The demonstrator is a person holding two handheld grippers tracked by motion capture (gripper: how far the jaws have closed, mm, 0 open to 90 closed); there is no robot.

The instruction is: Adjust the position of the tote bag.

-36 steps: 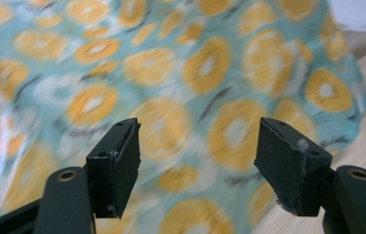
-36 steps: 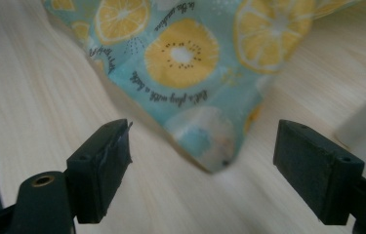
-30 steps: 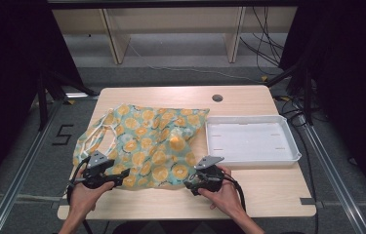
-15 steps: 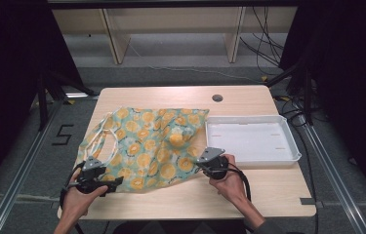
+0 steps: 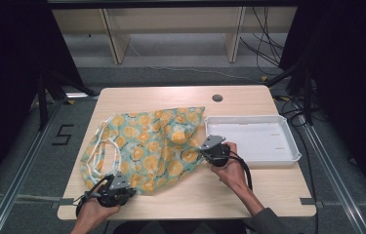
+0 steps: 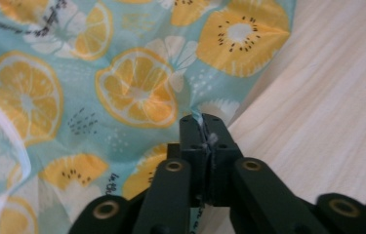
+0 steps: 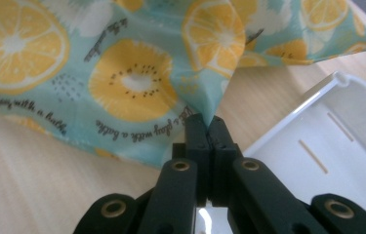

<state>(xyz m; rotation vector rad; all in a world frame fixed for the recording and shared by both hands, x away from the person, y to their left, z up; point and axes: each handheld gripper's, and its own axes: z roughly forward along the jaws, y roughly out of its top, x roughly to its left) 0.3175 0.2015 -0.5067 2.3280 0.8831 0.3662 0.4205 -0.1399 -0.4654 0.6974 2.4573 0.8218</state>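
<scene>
One cloth bag (image 5: 146, 148), pale blue with a print of orange and kiwi slices, lies spread over the left and middle of the wooden table (image 5: 249, 195). Its white handles (image 5: 100, 156) loop at the bag's left end, near the table's left edge. The far right corner of the bag reaches up beside the far left corner of the white tray (image 5: 288, 156); the two look just beside each other, contact not certain from the high view.

Left gripper (image 5: 122, 187): at the bag's near edge, close to the table's front edge. In the left gripper view its jaws have just been closing and now stand clenched on the hem (image 6: 201, 122), a thin fold of cloth and a stray thread pinched between the pads.

Right gripper (image 5: 209, 148): at the bag's right edge, just beside the tray's left wall. In the right gripper view the jaws are clamped on a raised fold of the cloth (image 7: 210, 109); the cloth is lifted off the table there and drapes away to the left.

Open room: bare tabletop along the front between the two hands, a strip at the far side around the round grommet hole (image 5: 217, 98), and the tray's floor.
</scene>
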